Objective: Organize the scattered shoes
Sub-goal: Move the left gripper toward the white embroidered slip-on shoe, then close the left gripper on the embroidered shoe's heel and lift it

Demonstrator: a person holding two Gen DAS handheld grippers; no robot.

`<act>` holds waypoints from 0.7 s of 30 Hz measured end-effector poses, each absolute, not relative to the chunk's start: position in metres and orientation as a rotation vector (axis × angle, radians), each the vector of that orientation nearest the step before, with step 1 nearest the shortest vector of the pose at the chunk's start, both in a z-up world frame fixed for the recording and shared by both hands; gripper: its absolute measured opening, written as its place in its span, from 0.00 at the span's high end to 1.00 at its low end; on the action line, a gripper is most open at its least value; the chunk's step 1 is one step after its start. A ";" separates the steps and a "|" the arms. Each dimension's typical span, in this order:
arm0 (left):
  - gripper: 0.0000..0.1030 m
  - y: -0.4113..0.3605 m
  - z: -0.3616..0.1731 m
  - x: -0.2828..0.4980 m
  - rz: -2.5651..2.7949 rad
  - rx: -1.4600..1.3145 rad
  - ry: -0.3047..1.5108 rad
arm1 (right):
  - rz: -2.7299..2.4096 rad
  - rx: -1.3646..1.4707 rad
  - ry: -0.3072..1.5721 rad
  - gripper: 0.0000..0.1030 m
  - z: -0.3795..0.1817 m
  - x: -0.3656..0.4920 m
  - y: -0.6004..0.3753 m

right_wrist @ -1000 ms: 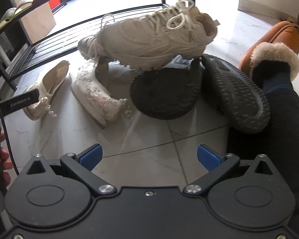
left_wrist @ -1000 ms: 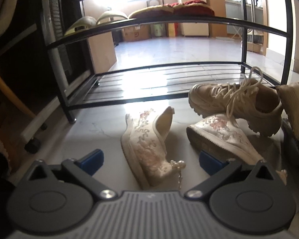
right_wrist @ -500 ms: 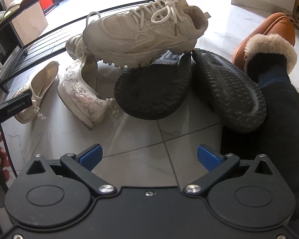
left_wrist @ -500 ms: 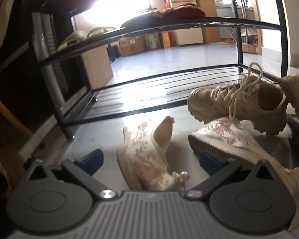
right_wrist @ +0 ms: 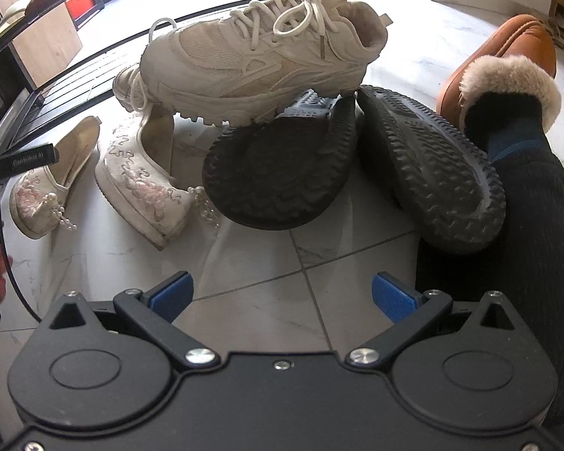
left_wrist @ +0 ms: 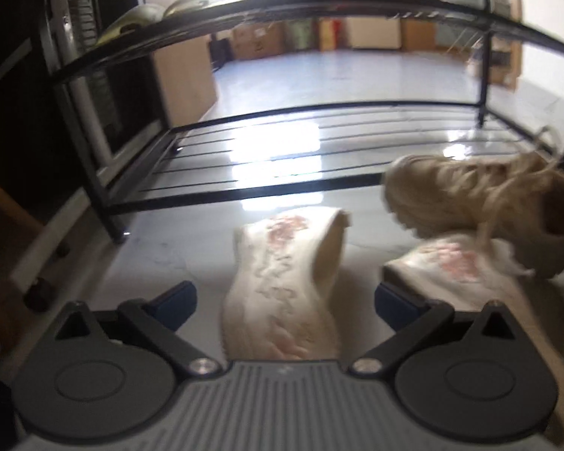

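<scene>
The left gripper [left_wrist: 285, 302] has a ribbed grey body, black linkage arms with silver screws and blue fingertip pads [left_wrist: 176, 298]. The right gripper [right_wrist: 282, 297] is all black (same blue pads [right_wrist: 394, 297], same round discs). The person's leg [right_wrist: 526, 248] wears dark ribbed fabric, a blue sock and a fur-trimmed orange slipper [right_wrist: 507, 60].

Left view motion-blurred; embroidered shoe [left_wrist: 282, 293] heel hidden behind gripper body.

An embroidered white slipper [left_wrist: 282, 300] lies on its side between the left tool's [left_wrist: 285, 300] spread fingers. Its mate [right_wrist: 143, 184] lies ahead-left of the right tool [right_wrist: 282, 297], beneath a cream laced sneaker [right_wrist: 259, 64] propped on two upturned black shoes [right_wrist: 282, 173].
</scene>
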State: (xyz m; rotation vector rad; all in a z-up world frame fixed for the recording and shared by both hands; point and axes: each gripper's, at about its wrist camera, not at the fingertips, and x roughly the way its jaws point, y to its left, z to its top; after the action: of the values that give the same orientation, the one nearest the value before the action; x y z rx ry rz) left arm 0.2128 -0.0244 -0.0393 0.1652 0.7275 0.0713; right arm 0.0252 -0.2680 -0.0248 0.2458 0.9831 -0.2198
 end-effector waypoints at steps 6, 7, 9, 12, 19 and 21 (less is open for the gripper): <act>0.19 -0.019 -0.052 0.223 0.061 0.165 0.797 | -0.219 0.250 0.985 0.00 -0.025 0.027 -0.269; 0.20 -0.018 -0.053 0.223 0.057 0.150 0.798 | -0.220 0.249 0.985 0.00 -0.025 0.027 -0.269; 0.24 -0.014 -0.054 0.221 0.050 0.122 0.801 | -0.222 0.247 0.987 0.00 -0.025 0.027 -0.270; 0.31 -0.011 -0.053 0.220 0.038 0.081 0.808 | -0.224 0.250 0.989 0.00 -0.026 0.027 -0.270; 0.40 -0.006 -0.053 0.217 0.051 0.041 0.799 | -0.218 0.262 0.995 0.00 -0.028 0.028 -0.269; 0.43 0.000 -0.053 0.214 0.046 0.026 0.788 | -0.217 0.263 0.996 0.00 -0.029 0.028 -0.268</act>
State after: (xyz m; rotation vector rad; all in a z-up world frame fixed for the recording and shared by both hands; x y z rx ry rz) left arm 0.2144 0.0002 -0.0526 0.0263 0.7883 0.0462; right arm 0.0277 -0.2683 -0.0288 0.2626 0.9956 -0.2165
